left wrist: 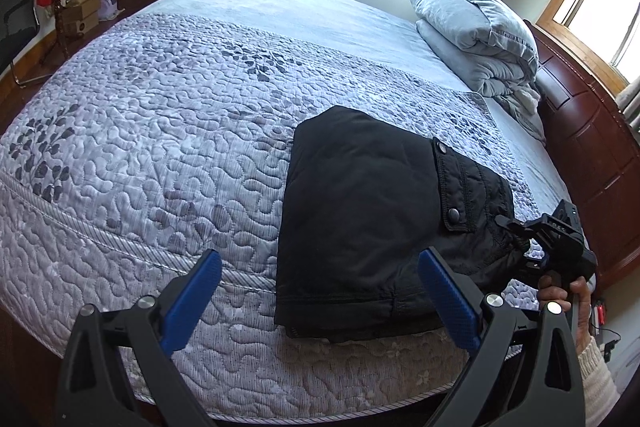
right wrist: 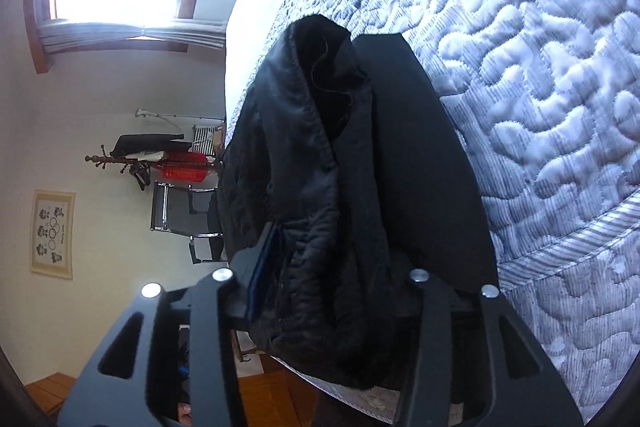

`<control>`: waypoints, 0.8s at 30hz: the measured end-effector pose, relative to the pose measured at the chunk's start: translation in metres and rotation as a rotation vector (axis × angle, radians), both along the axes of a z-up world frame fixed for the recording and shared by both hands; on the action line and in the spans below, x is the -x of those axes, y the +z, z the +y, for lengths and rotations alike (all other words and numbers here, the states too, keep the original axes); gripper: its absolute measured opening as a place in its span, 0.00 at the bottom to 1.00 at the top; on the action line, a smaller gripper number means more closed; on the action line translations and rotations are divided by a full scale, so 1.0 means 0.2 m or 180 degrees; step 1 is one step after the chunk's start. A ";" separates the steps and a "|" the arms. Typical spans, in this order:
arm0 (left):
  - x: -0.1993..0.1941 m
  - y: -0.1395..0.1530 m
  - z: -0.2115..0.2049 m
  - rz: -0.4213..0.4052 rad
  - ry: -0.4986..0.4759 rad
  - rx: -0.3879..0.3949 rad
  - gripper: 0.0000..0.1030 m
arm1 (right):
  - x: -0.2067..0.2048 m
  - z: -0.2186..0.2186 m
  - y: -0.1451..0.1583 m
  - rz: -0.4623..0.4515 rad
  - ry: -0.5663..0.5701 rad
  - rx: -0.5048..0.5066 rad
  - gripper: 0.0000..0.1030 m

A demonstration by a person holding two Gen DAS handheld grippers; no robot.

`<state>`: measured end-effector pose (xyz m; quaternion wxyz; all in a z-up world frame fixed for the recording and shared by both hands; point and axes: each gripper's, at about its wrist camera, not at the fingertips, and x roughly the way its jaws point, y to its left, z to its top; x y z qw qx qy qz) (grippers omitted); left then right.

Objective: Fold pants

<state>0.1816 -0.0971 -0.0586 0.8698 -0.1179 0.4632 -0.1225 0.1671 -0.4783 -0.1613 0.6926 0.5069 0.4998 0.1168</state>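
While the folded black pants (left wrist: 360, 219) are lying at the quilted bed's (left wrist: 140, 147) near edge, left gripper (left wrist: 320, 303) hovering spread and empty above them, right gripper (right wrist: 332, 267) straddling the waistband, jaws loosened around it.

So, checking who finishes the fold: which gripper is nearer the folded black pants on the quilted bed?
Right. The right gripper is at the folded black pants, its jaws either side of the waistband edge. The left gripper hovers open, just short of their near corner.
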 end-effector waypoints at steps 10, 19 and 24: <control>0.00 -0.05 -0.03 0.0088 -0.0014 -0.0041 0.96 | 0.17 -0.11 0.07 -0.0105 0.0090 0.0084 0.44; 0.00 -0.05 -0.07 0.0092 -0.0075 -0.0059 0.96 | 0.17 -0.08 0.12 -0.0152 0.0209 0.0257 0.26; -0.02 -0.07 -0.04 0.0132 -0.0039 -0.0054 0.96 | 0.22 -0.10 0.04 -0.0038 0.0200 0.0296 0.26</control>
